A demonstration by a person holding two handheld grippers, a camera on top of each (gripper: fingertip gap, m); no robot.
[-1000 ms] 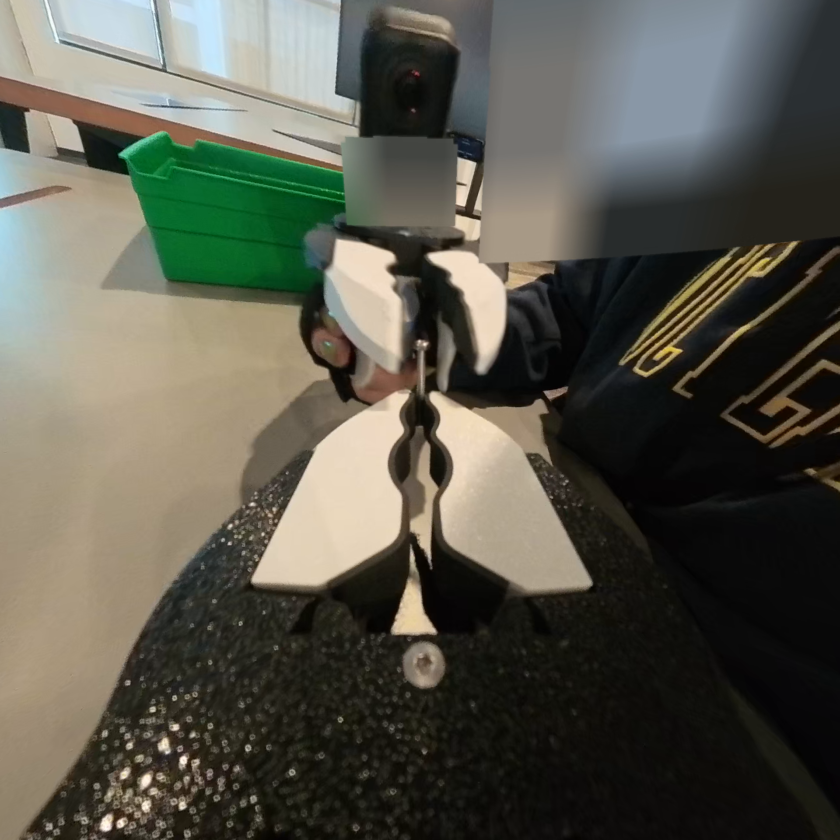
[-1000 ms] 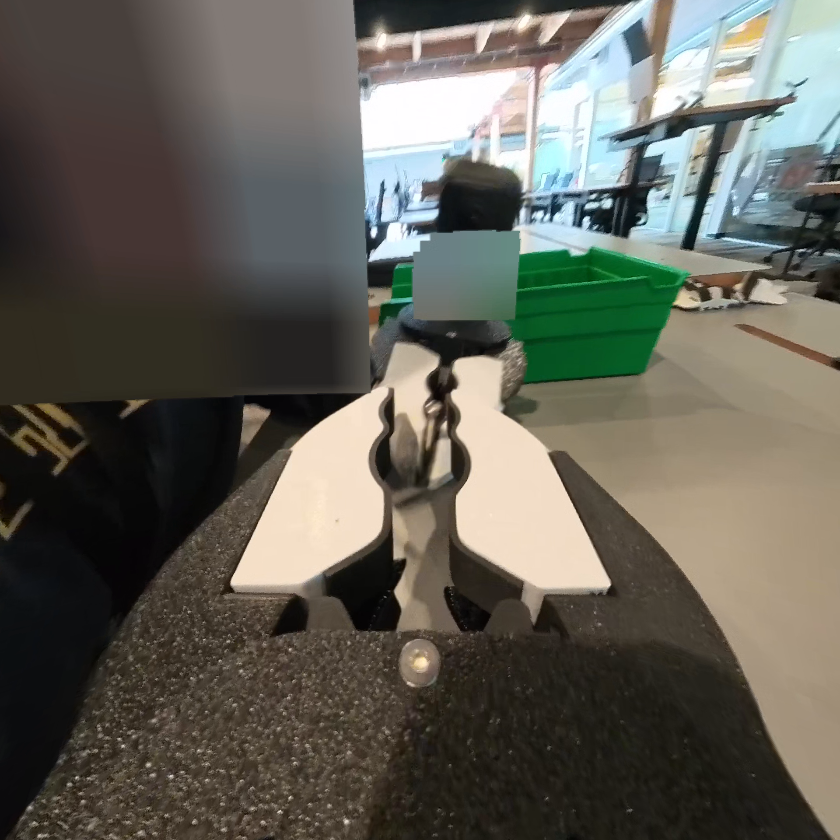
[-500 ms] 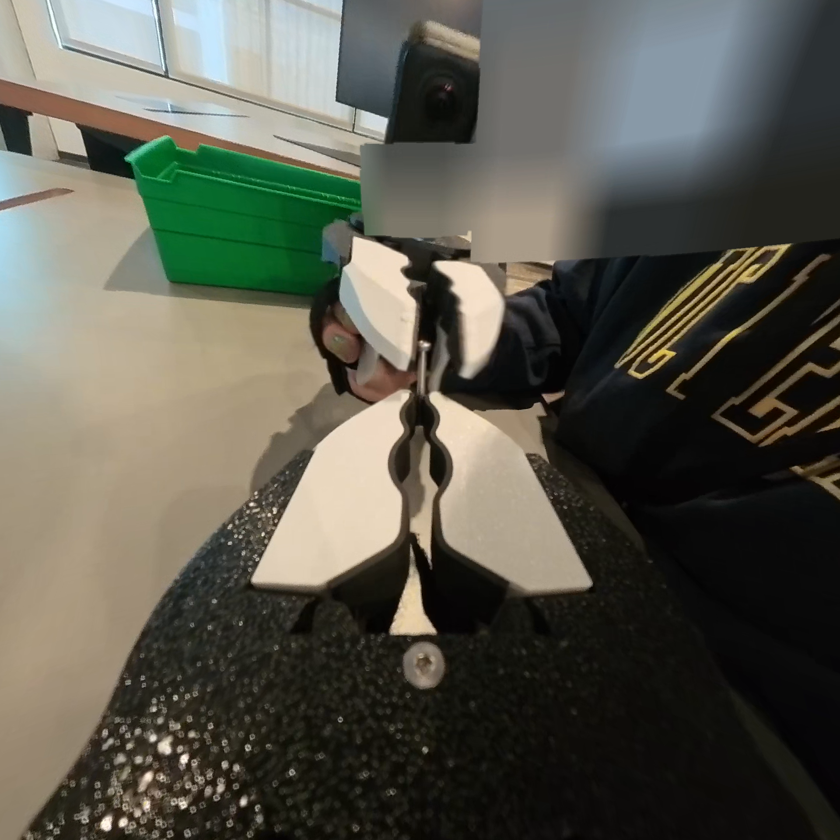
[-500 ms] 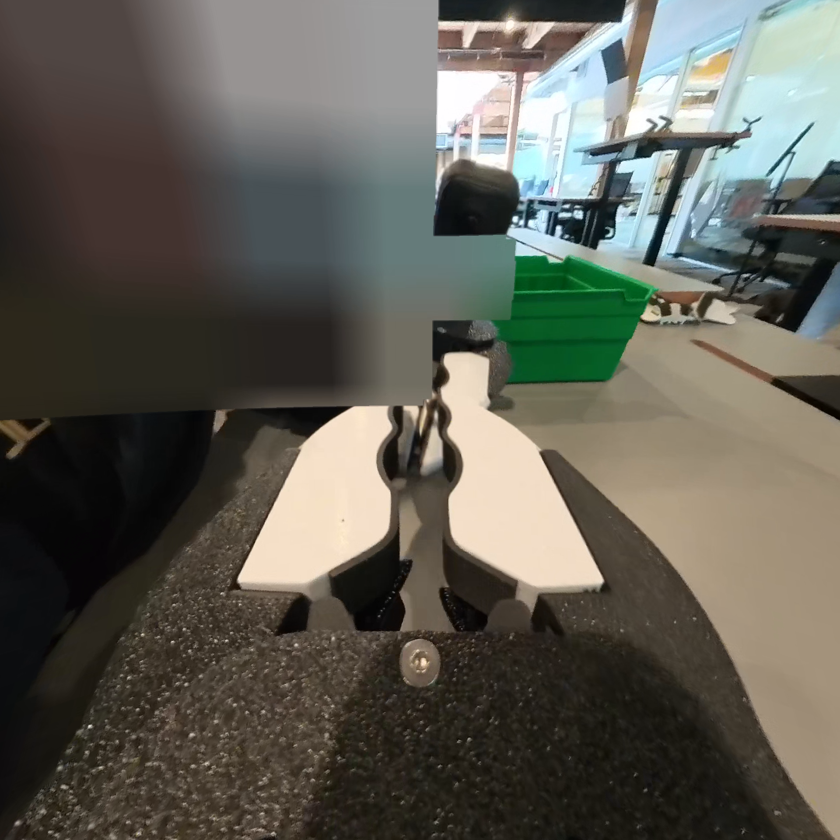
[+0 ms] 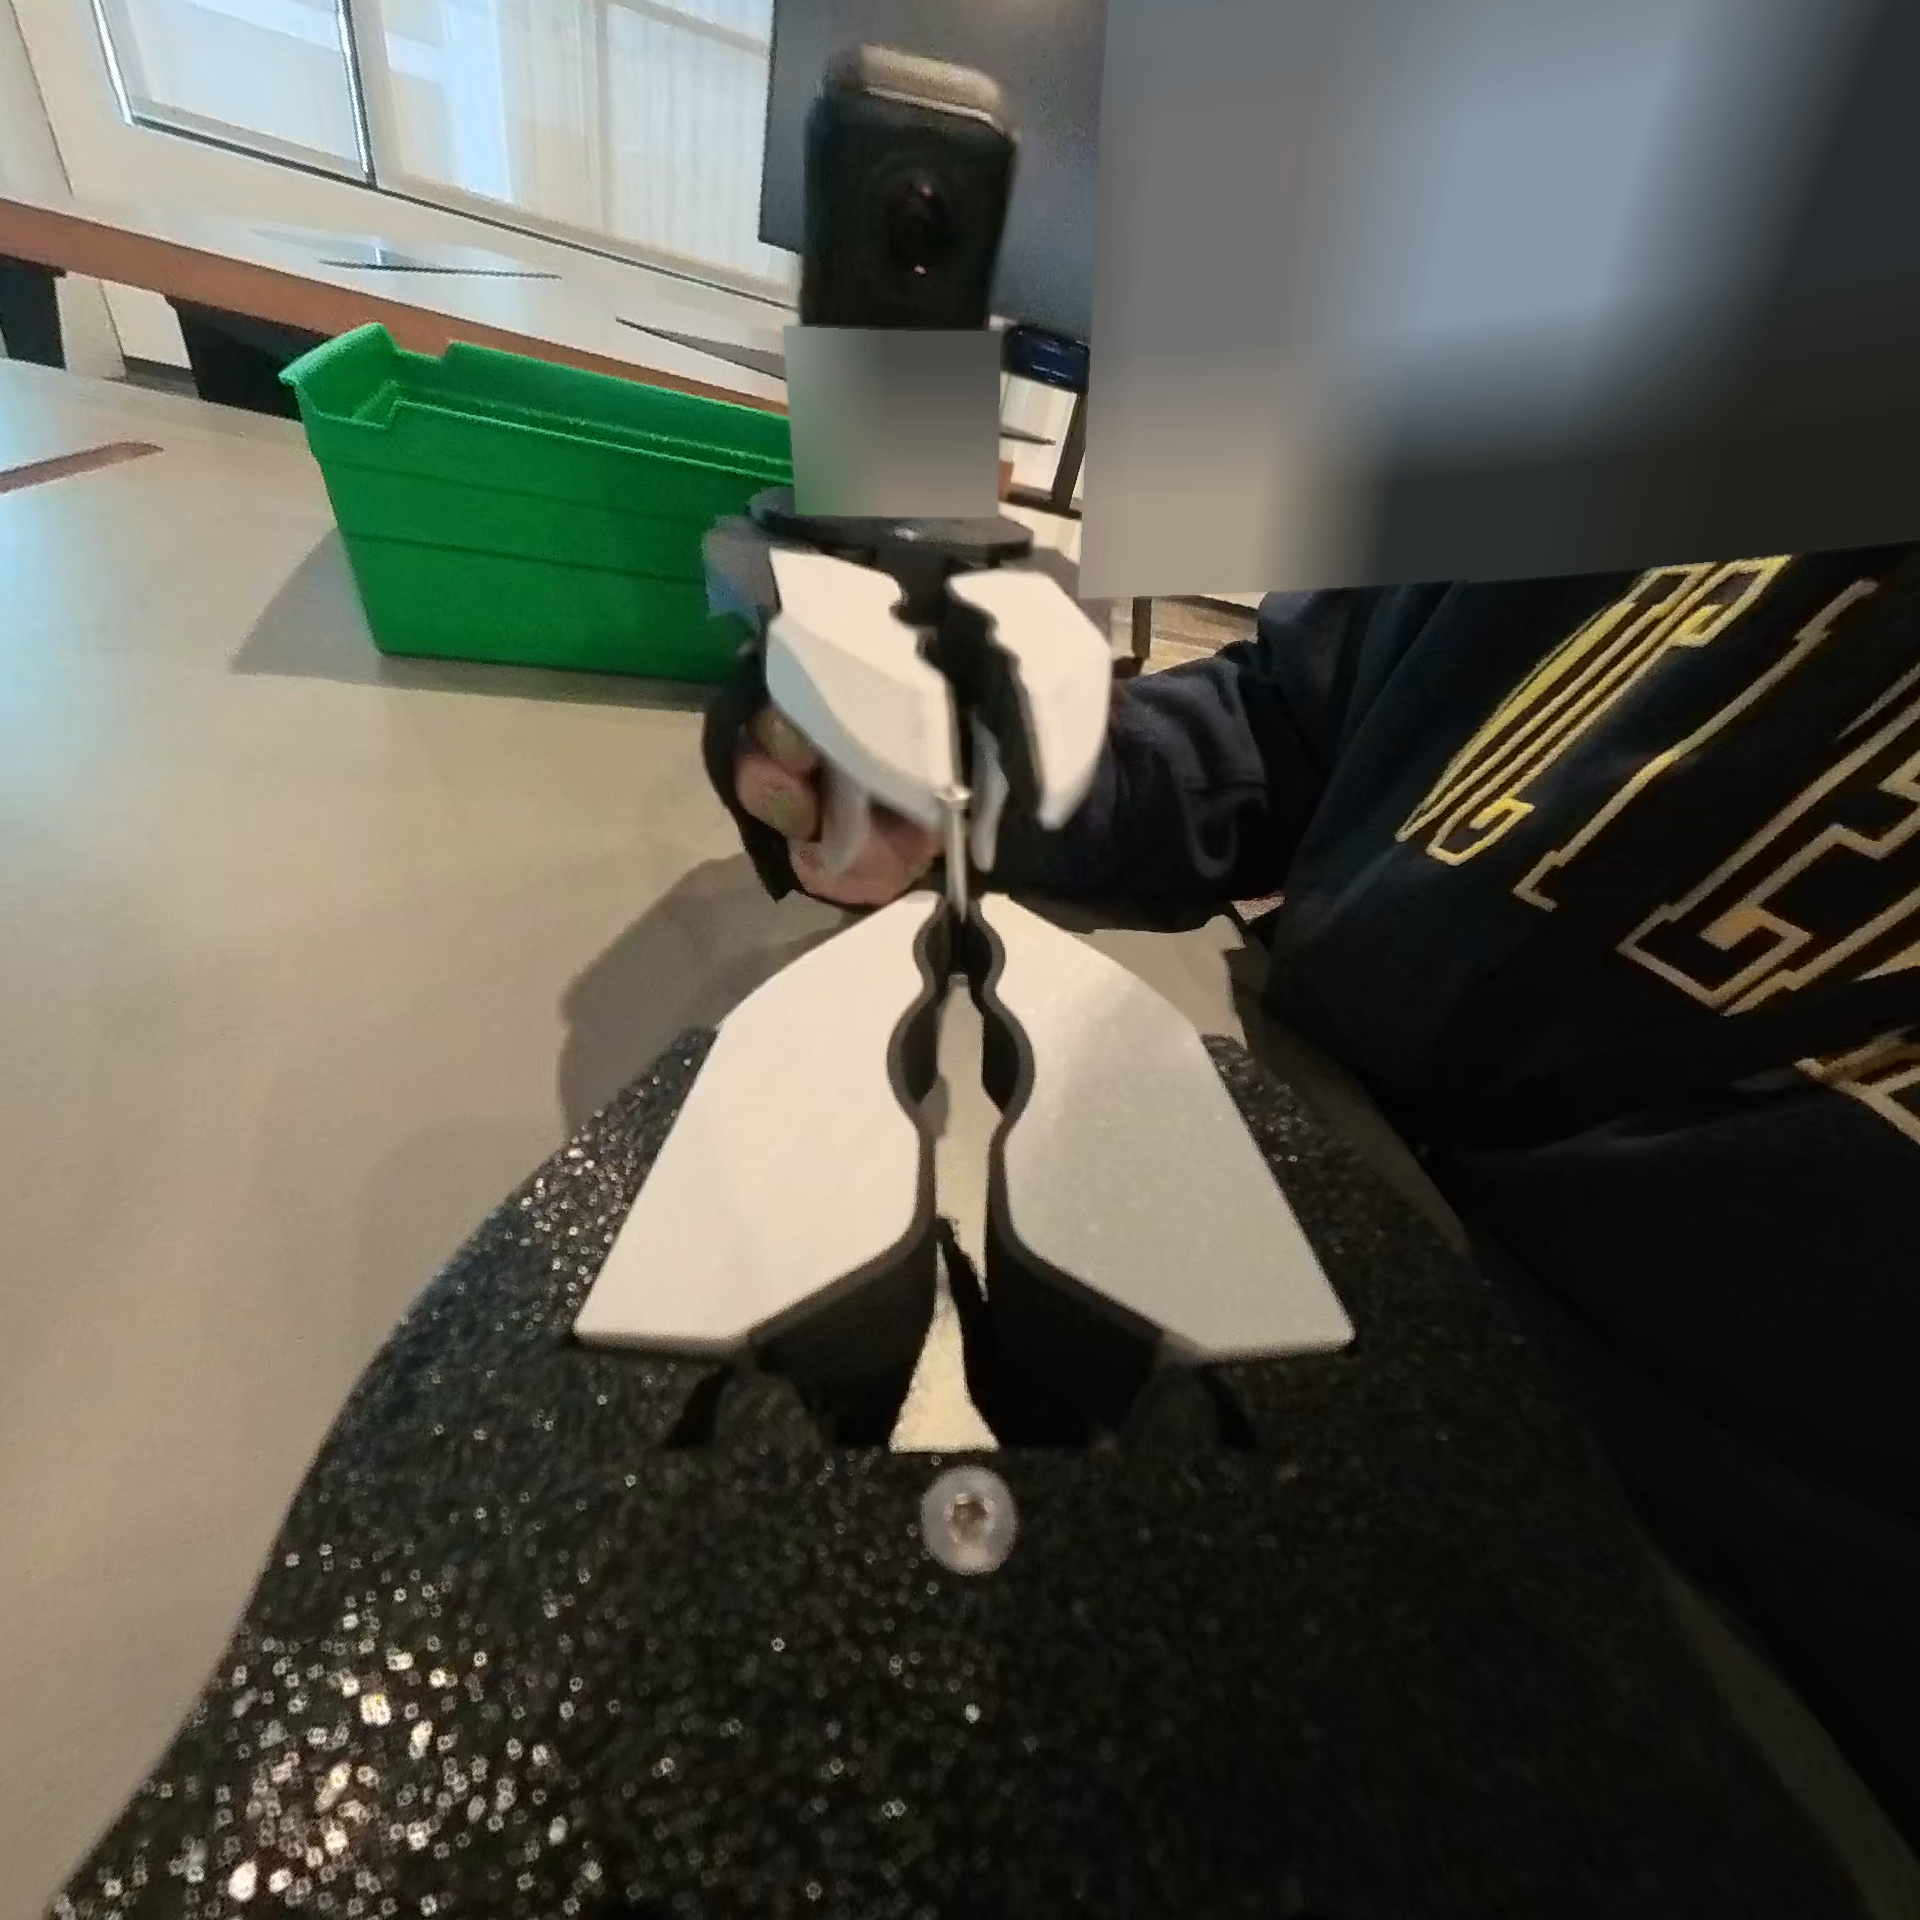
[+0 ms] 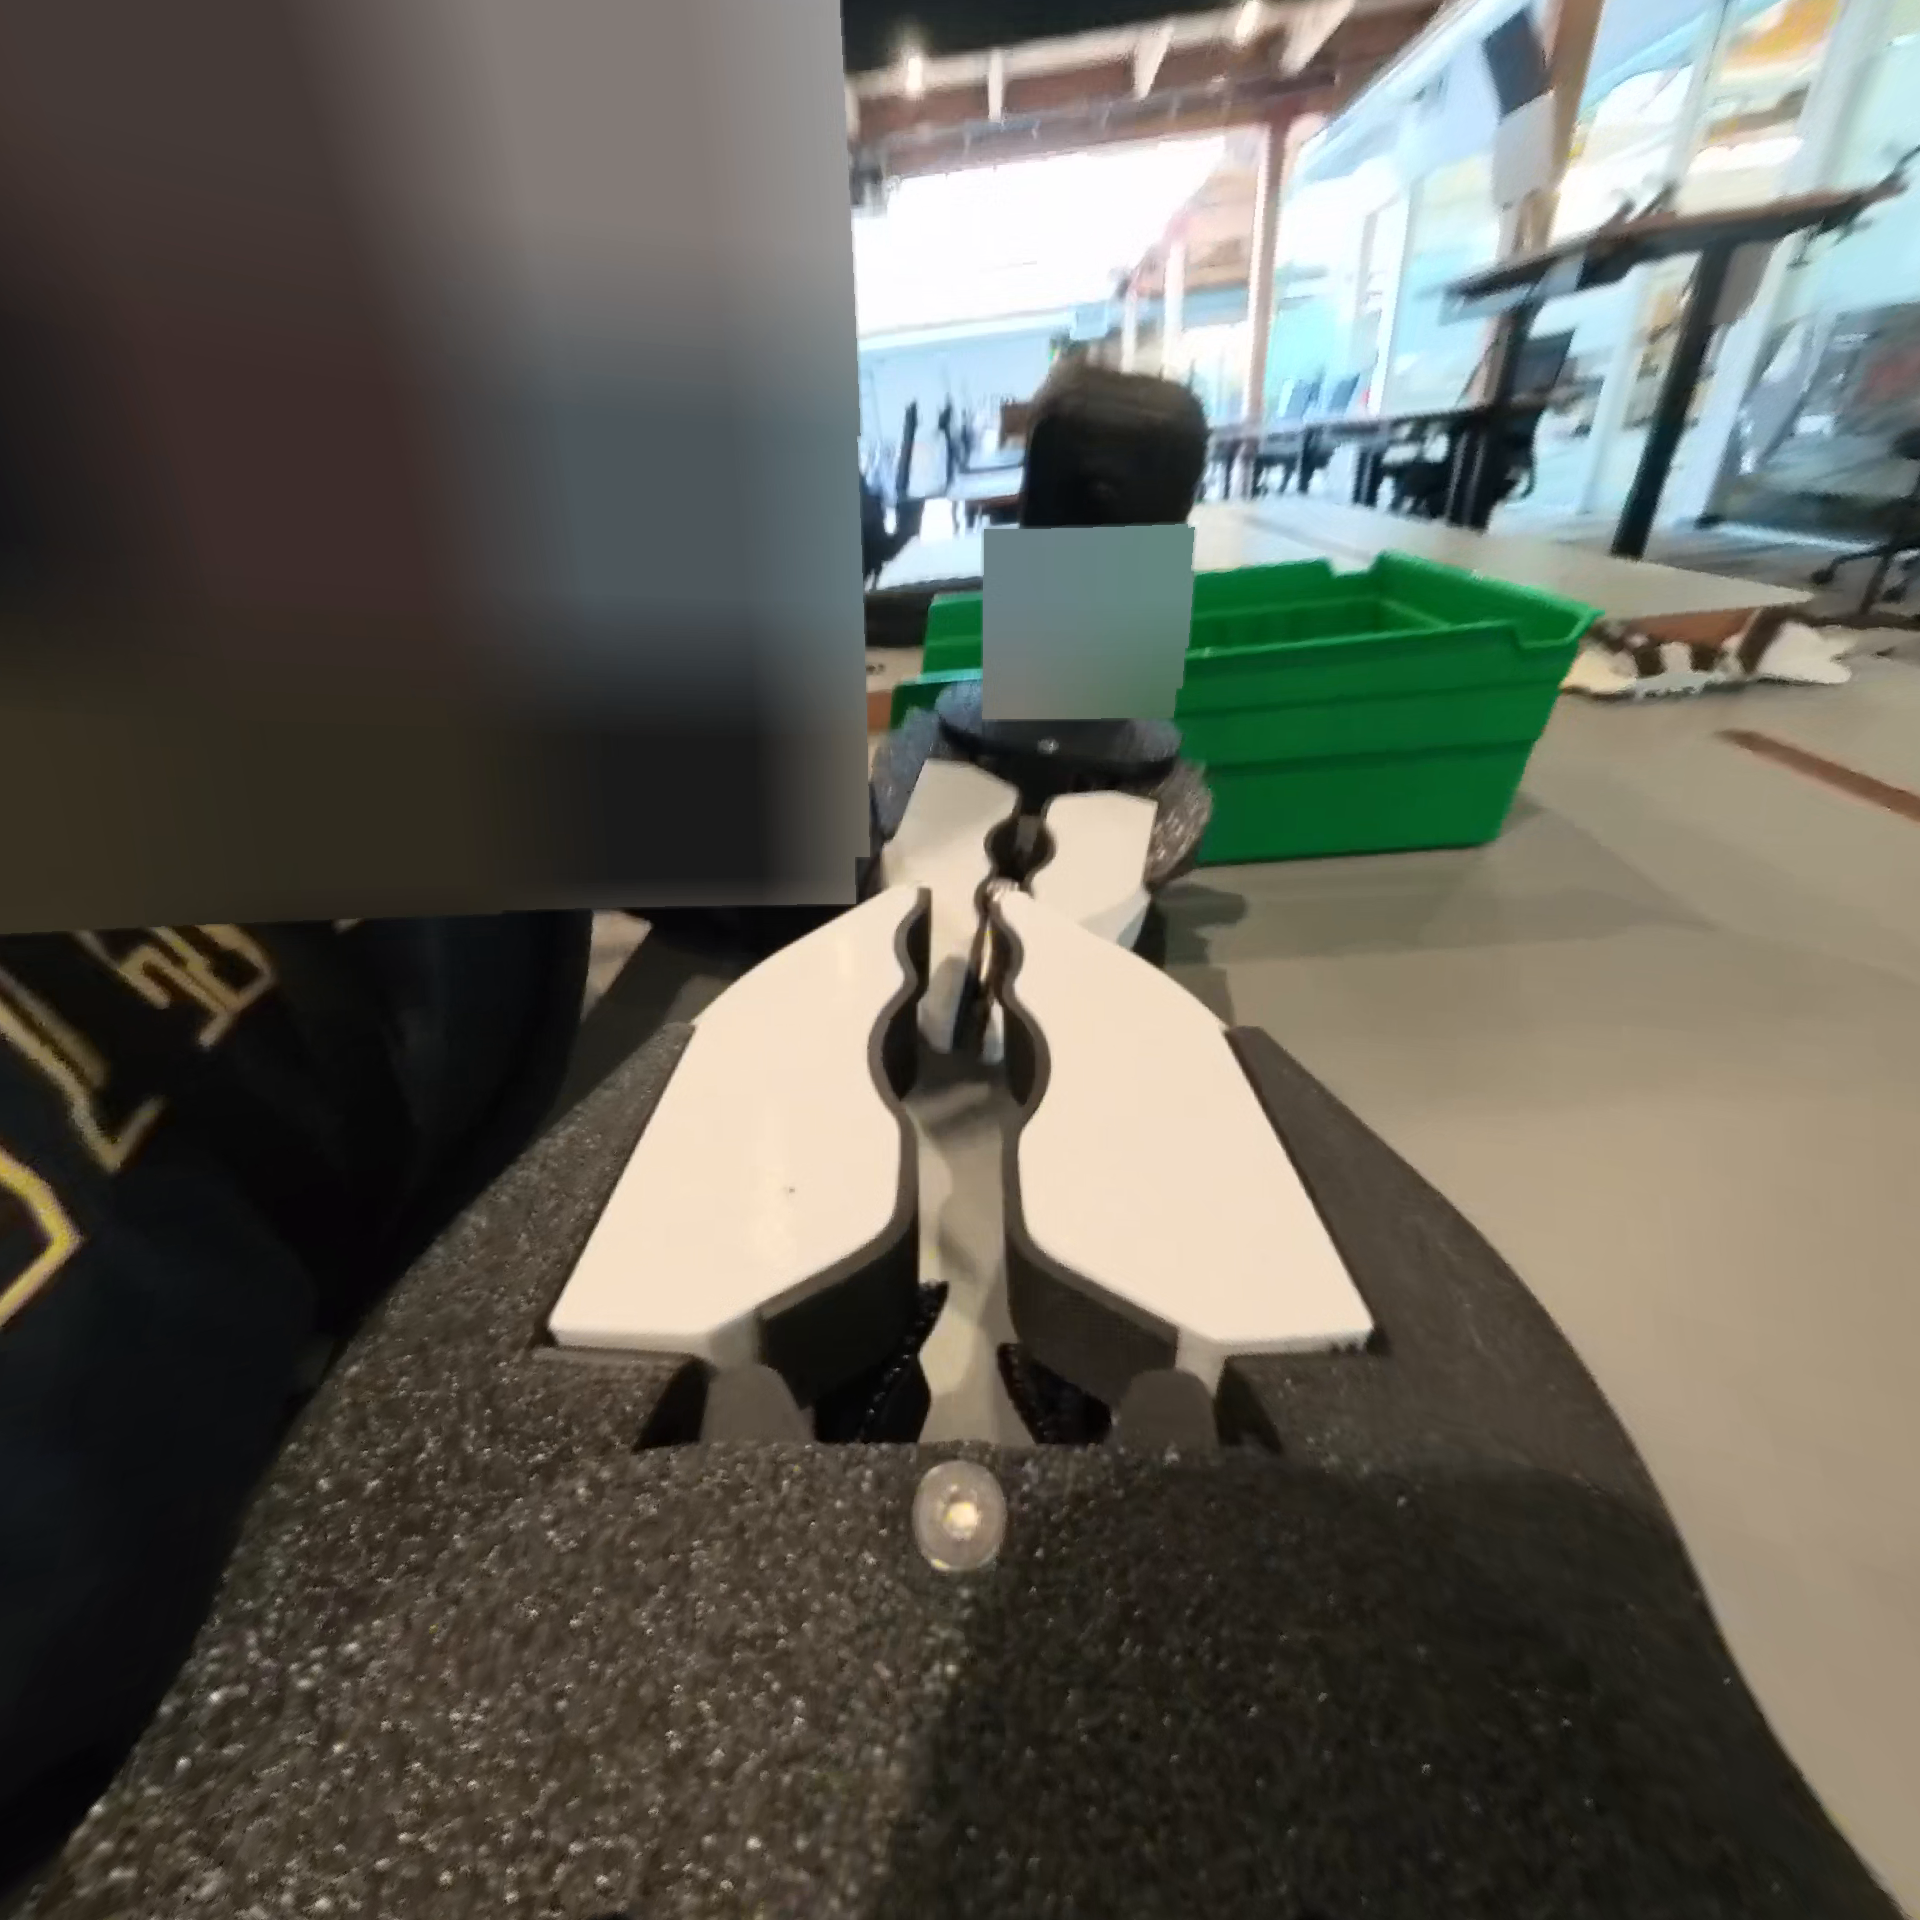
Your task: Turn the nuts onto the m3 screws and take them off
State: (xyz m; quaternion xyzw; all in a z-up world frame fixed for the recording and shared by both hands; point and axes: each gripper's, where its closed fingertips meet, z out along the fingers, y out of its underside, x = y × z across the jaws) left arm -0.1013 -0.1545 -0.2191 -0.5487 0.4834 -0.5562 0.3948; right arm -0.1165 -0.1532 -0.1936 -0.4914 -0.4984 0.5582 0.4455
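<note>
Right gripper has narrowed its jaws since a second ago: then they stood wide around the screw's tip, now they nearly meet there. At the half-second mark it was rolled to one side; now it sits square again, camera upright. Left gripper has not shifted, clamped throughout.

Left gripper: tips shut on the lower end of the thin silver screw, which stands straight out ahead of them. Screw's far end carries a small wider piece, head or nut, cannot tell which. It lies at the right gripper's fingertips. From the right wrist view a narrow gap remains between the pads and something small and metallic sits at the tips; contact on both pads not plain. A hand works the right gripper's trigger.

Risks, as I judge them:
- Jaws close off-centre, push the screw sideways, lever it out of the left grip.
- Pads catch the shaft rather than the nut; turning then twists the whole screw.
- Tiny nut drops to the grey table below both tools.

Green bin stands well beyond, uninvolved.
</note>
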